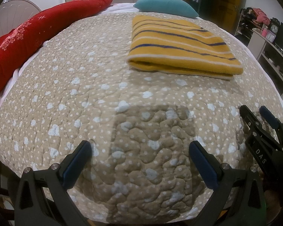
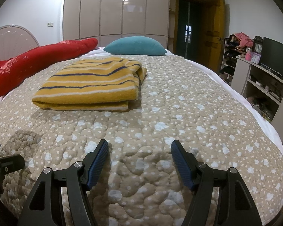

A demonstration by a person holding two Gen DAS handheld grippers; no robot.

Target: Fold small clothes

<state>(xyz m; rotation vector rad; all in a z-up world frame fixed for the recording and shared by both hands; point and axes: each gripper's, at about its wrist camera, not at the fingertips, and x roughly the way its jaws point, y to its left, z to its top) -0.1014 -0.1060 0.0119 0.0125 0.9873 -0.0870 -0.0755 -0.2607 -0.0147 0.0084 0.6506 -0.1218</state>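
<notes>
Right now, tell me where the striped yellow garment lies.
The striped yellow garment lies folded on the quilted bedspread, left of centre in the right wrist view, just before the teal pillow.

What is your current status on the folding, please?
Left gripper and right gripper open, empty. Striped garment folded on quilt. Nothing in the way.
</notes>
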